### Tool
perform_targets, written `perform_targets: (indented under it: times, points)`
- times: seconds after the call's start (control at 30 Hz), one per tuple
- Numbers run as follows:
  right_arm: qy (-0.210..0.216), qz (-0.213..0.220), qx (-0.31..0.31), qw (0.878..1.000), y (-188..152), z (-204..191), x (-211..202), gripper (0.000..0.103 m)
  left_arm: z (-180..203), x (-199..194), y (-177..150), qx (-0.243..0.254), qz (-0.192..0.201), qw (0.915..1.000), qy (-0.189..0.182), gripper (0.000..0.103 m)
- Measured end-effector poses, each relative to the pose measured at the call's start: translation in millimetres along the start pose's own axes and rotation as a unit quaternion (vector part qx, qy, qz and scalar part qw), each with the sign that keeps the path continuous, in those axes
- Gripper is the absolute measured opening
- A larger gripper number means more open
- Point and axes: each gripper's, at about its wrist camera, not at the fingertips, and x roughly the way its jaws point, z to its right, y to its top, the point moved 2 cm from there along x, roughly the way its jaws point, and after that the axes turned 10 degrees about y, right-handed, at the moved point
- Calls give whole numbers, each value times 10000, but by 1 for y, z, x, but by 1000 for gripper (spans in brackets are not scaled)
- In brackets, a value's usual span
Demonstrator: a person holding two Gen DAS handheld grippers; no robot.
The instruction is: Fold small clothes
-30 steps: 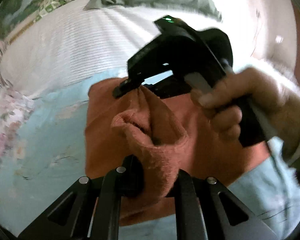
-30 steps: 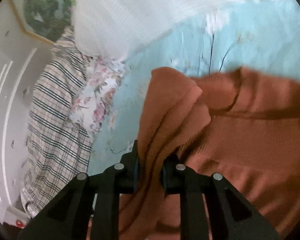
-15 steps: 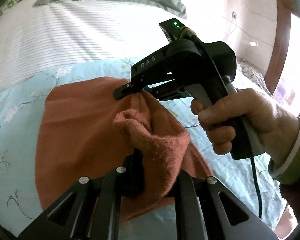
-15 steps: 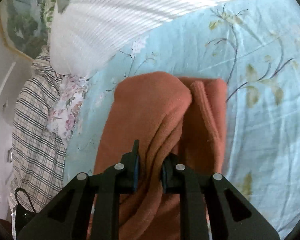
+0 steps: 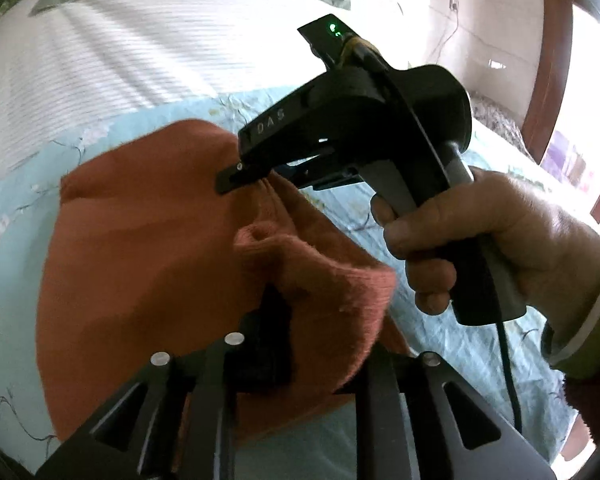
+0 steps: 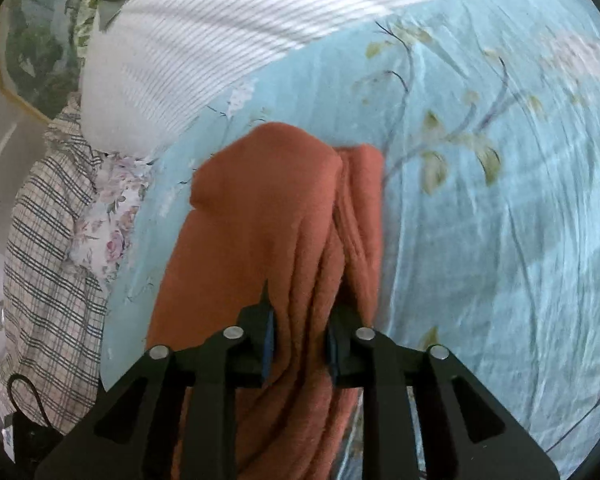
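Observation:
An orange-brown knit garment lies folded over on the light blue floral bedsheet. In the left wrist view, a thick bunch of its edge sits between the fingers of my left gripper. The jaws are opening, and the cloth still fills the gap. Farther along the same edge, a hand holds my right gripper, which pinches a fold. In the right wrist view the garment runs away as a narrow strip. My right gripper has pleated cloth between its blue pads, and its jaws are opening too.
A white striped blanket covers the head of the bed behind the garment. Plaid cloth and floral cloth hang at the bed's left side. A wooden door frame stands at the right. A black cable trails from the right gripper.
Both grippers carried the garment's edge across, so the widely spread cloth now lies as a narrower folded strip. Both pairs of jaws stand slightly wider around the cloth.

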Motion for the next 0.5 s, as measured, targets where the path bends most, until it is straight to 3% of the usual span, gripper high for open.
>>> perform_targets:
  times: [0.1, 0.17, 0.2, 0.33, 0.5]
  points:
    - [-27, 104, 28, 9999, -5, 1, -7, 30, -3, -4, -4, -35, -58, 10000, -40, 27]
    - [-75, 186, 13, 9998, -9, -3, -14, 40, -8, -12, -6, -131, -124, 9995, -256, 51]
    - [-76, 225, 6, 9997, -12, -6, -16, 47, -11, -19, -9, -196, -137, 9992, -316, 55]
    - [-203, 451, 40, 9988, -32, -16, -37, 64, -32, -50, -27, -449, -168, 9975, -512, 59]
    - [-209, 728, 221, 9969, -66, -26, -62, 73, -76, -91, -59, -932, -162, 9953, -209, 72]
